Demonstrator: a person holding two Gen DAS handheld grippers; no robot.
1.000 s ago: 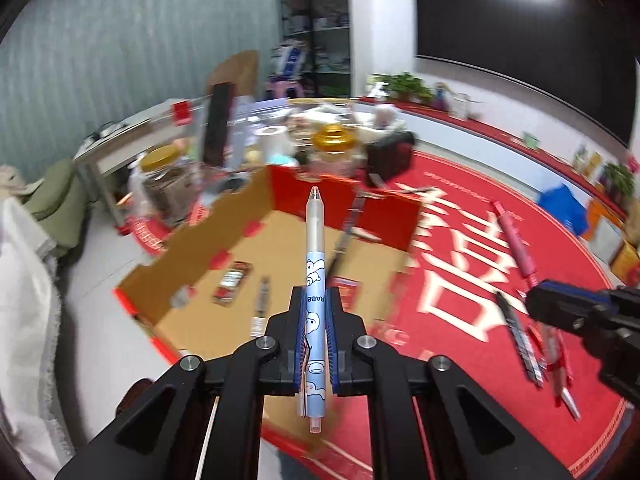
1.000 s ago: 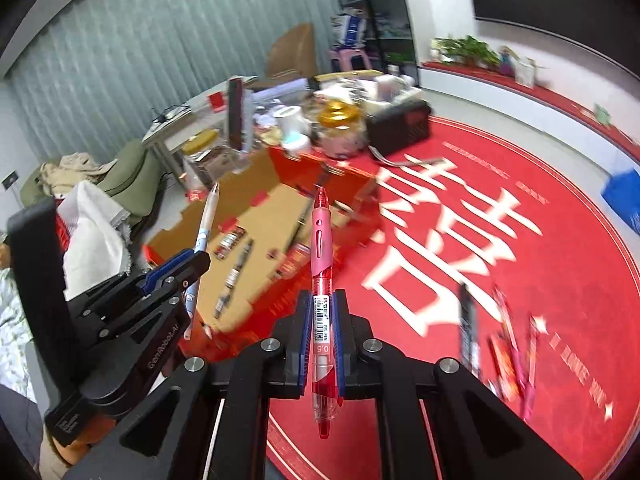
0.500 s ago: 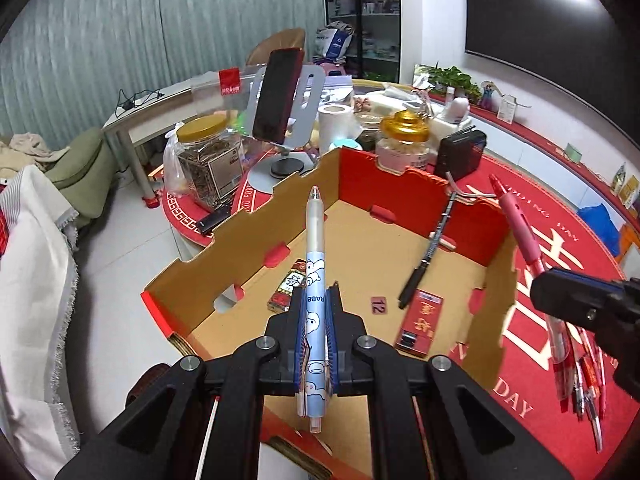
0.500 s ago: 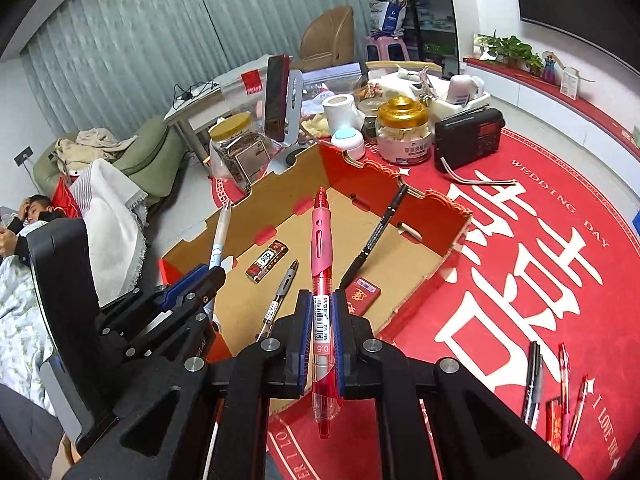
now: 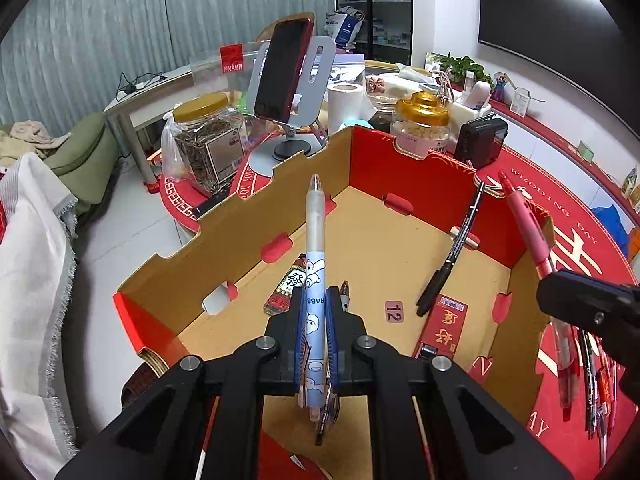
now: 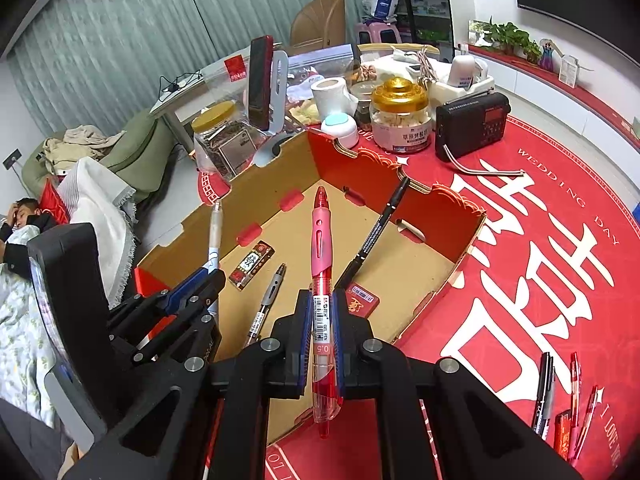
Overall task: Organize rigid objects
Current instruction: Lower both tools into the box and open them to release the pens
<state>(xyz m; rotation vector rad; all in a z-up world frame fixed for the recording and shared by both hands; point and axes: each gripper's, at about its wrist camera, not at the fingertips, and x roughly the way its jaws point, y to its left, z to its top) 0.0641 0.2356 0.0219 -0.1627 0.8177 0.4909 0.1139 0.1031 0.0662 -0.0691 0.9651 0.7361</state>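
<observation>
Now both tongs are clenched, the left tongs (image 5: 316, 332) on a white-and-blue pen (image 5: 315, 264) and the right tongs (image 6: 322, 320) on a red pen (image 6: 321, 280), above the cardboard box (image 6: 452, 276), and a release too near its wall could bounce either onto the tabletop (image 6: 540, 264).

Red phone (image 5: 285, 68) upright on grey stand (image 5: 312, 80); yellow-lidded jar (image 5: 208, 142) left of stand; gold-lidded jar (image 6: 401, 114) beside black radio (image 6: 472, 125); tissue roll (image 6: 331, 95) behind; potted plant (image 6: 508, 36) on far ledge.
</observation>
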